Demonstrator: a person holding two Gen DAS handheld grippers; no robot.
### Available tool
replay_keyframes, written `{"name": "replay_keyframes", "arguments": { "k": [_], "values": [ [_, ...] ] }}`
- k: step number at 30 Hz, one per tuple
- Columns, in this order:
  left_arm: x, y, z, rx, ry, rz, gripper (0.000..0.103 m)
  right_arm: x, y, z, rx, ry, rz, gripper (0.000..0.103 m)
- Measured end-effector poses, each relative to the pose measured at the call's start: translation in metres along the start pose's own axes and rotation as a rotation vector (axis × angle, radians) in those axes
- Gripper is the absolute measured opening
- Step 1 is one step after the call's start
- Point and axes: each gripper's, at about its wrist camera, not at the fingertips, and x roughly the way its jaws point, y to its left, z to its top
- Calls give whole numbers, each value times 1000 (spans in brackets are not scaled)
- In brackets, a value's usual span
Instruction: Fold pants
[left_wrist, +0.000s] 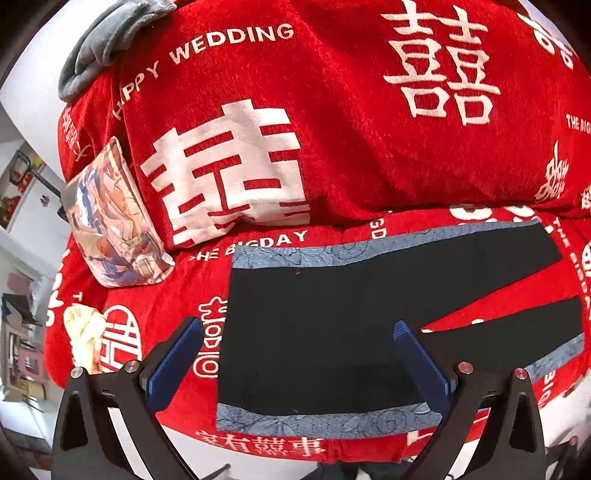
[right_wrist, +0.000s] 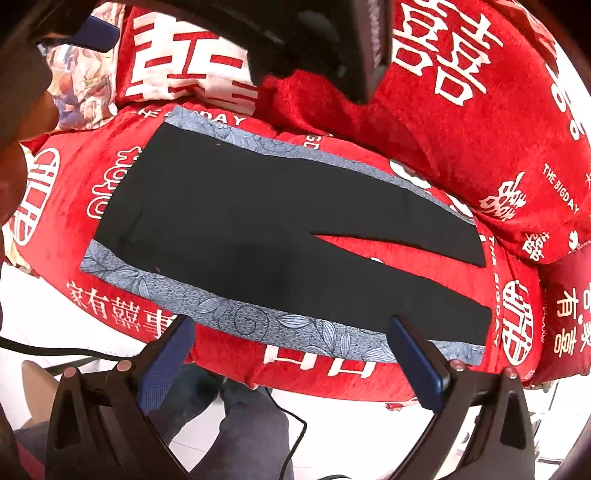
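Observation:
Black pants (left_wrist: 314, 325) with blue-grey patterned side stripes (left_wrist: 325, 422) lie flat and spread on a red sofa seat, waist to the left, legs splayed to the right. My left gripper (left_wrist: 299, 332) is open and empty above the waist and hip area. In the right wrist view the pants (right_wrist: 258, 236) lie the same way, and my right gripper (right_wrist: 291, 325) is open and empty over the near stripe (right_wrist: 258, 325) at the seat's front edge. The left gripper's body (right_wrist: 325, 40) hangs at the top of that view.
The red sofa cover (left_wrist: 369, 147) with white lettering has a raised backrest behind the pants. A printed cushion (left_wrist: 114, 221) sits at the left, a grey cloth (left_wrist: 110, 40) on the backrest top. White floor, a cable (right_wrist: 291, 417) and a person's legs (right_wrist: 240, 435) lie below the seat edge.

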Motion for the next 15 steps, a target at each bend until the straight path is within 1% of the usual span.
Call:
{"name": "replay_keyframes", "arguments": {
  "k": [7, 12, 15],
  "values": [
    [-1, 6, 3, -30, 0, -8, 103, 1, -1, -2, 4, 3, 0, 103],
    [-2, 5, 2, -28, -2, -5, 103, 1, -1, -2, 1, 0, -1, 103],
    [-4, 3, 3, -18, -13, 18, 103, 0, 0, -2, -1, 1, -1, 103]
  ]
}}
